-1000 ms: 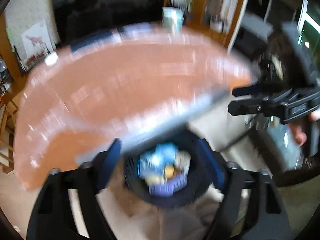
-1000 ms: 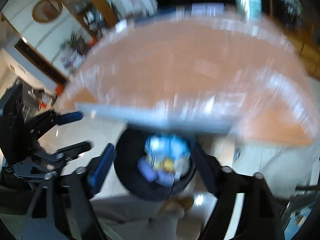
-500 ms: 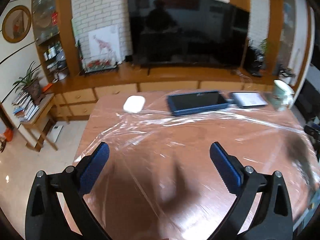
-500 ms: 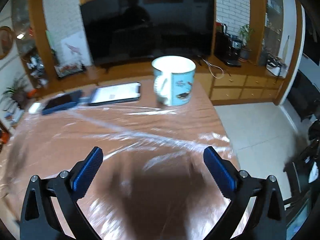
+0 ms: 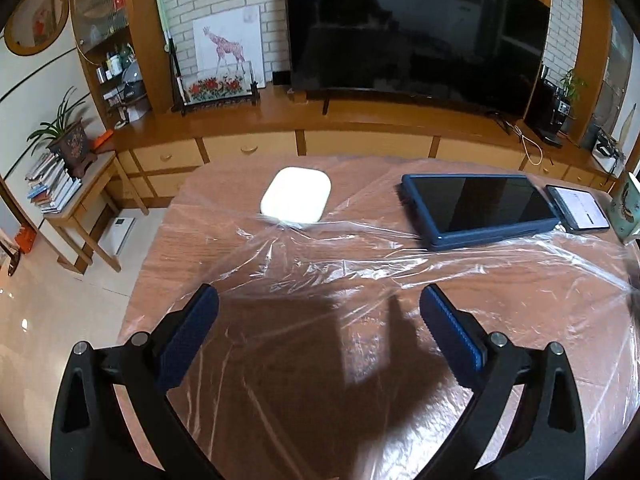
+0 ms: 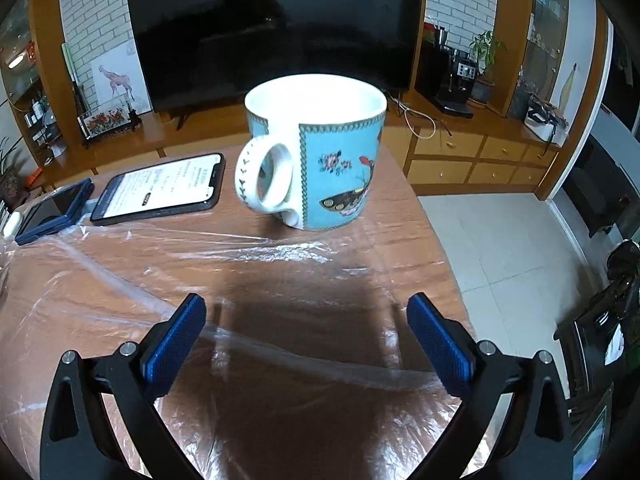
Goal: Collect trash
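A sheet of clear, wrinkled plastic film (image 5: 360,264) lies spread over the round wooden table (image 5: 168,240). My left gripper (image 5: 319,294) hangs open above the film on the table's left half, with nothing between its blue pads. My right gripper (image 6: 306,300) stands open over the film (image 6: 260,244) on the right half, also with nothing in it. No trash bin shows in either view.
A white rounded case (image 5: 296,196), a blue-cased tablet (image 5: 476,204) and a lit phone (image 6: 160,188) lie along the far side. A blue patterned mug (image 6: 320,152) stands just ahead of my right gripper. The table edge drops to tiled floor (image 6: 500,248) on the right.
Both grippers have swung from above a dark bin holding trash, beside the table, to over the tabletop. Their jaws stand wider than a second ago.
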`<state>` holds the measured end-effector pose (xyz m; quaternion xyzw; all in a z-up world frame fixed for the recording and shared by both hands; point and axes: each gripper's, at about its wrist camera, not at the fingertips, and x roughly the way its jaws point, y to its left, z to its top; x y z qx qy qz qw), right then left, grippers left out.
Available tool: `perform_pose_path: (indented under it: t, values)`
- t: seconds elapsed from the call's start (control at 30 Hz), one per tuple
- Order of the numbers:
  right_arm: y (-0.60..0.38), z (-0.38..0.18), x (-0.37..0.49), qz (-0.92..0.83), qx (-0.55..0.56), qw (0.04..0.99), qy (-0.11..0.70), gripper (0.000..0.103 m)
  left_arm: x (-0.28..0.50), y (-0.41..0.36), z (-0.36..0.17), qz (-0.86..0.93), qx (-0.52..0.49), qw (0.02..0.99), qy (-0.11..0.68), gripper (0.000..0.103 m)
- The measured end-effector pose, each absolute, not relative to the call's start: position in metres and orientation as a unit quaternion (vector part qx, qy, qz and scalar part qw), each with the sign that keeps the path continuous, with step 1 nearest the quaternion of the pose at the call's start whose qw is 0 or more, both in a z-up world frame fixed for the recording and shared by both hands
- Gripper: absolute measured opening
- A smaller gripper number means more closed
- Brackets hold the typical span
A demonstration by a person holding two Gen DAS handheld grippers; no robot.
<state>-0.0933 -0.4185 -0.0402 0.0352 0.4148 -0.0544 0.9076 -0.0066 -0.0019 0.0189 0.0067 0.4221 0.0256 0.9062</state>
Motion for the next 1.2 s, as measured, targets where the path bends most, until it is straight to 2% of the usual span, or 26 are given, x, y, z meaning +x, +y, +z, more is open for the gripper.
perform_pose_path:
  t: [0.37, 1.2]
  values:
    - [-0.418, -0.053, -0.089, -0.066, 0.041, 0.896, 0.438, 0.099, 0.006, 0.002, 0.0, 0.02, -0.005, 0.888, 0.459, 0.101]
    - [-0.417, -0.053, -0.089, -0.067, 0.041, 0.895, 0.438, 0.099, 0.007, 0.006, -0.001, 0.022, -0.011, 0.888, 0.46, 0.102]
